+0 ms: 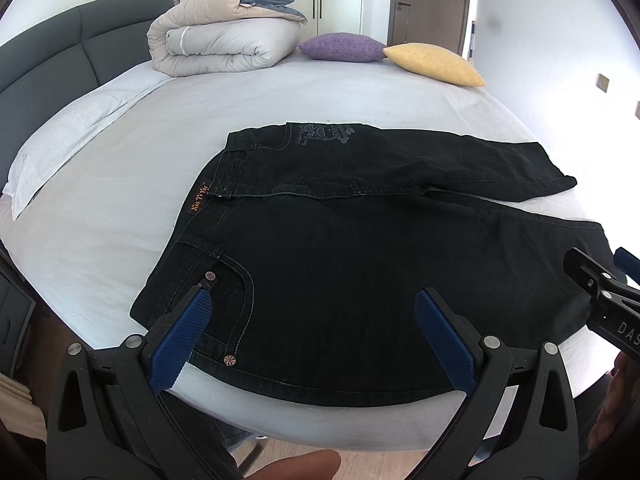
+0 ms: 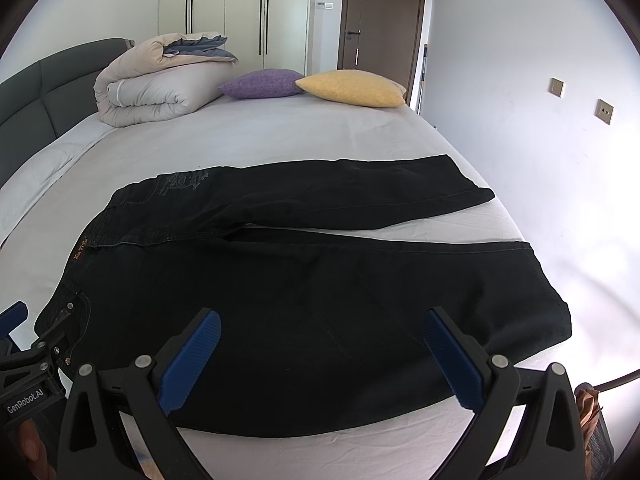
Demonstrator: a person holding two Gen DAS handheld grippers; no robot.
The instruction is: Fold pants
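Black jeans (image 1: pixel 360 248) lie flat on the white bed (image 1: pixel 280 96), waistband to the left, two legs running right and spread apart. They also show in the right wrist view (image 2: pixel 304 276). My left gripper (image 1: pixel 312 304) is open, hovering over the near hip pocket and near edge, holding nothing. My right gripper (image 2: pixel 320 322) is open over the near leg, holding nothing. The right gripper also shows at the right edge of the left wrist view (image 1: pixel 608 288); the left gripper shows at the left edge of the right wrist view (image 2: pixel 24 352).
A folded beige duvet (image 1: pixel 224 40), a purple cushion (image 1: pixel 340 46) and a yellow cushion (image 1: pixel 436 64) sit at the far side of the bed. A white pillow (image 1: pixel 68 136) lies left by the grey headboard (image 1: pixel 60 48). The bed's near edge is just under the grippers.
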